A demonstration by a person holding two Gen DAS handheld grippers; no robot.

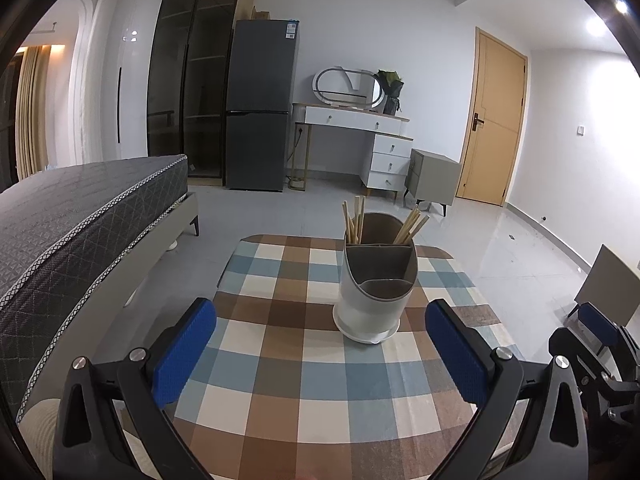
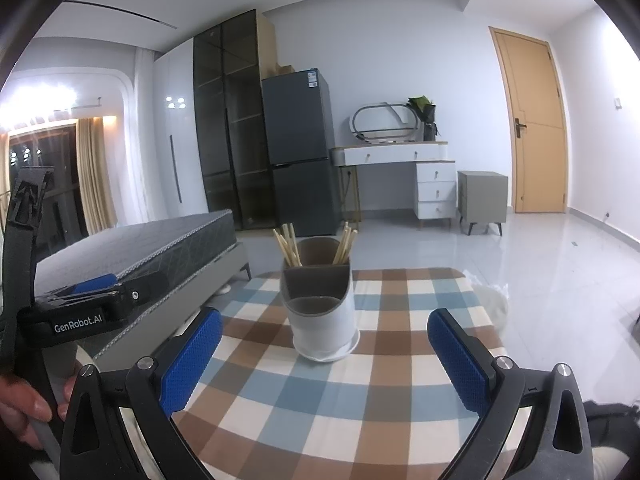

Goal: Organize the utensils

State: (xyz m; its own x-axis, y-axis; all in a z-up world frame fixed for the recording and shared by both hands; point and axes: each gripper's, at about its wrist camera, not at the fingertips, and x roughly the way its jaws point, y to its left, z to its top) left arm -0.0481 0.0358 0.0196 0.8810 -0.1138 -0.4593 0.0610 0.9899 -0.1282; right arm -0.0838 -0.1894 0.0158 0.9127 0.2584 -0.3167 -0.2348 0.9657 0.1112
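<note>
A white utensil holder (image 1: 374,292) with grey compartments stands upright on the checkered table (image 1: 288,360). Several wooden chopsticks (image 1: 354,220) lean in its rear compartment; the two front compartments look empty. In the right wrist view the holder (image 2: 322,312) and chopsticks (image 2: 290,246) show just ahead. My left gripper (image 1: 320,344) is open and empty, a short way in front of the holder. My right gripper (image 2: 324,354) is open and empty, close before the holder. The left gripper's body shows at the left of the right wrist view (image 2: 88,300).
A grey bed (image 1: 80,216) runs along the table's left side. A dark fridge (image 1: 260,104), white dressing table (image 1: 360,132), grey nightstand (image 1: 434,176) and wooden door (image 1: 496,120) stand at the far wall. Tiled floor lies right of the table.
</note>
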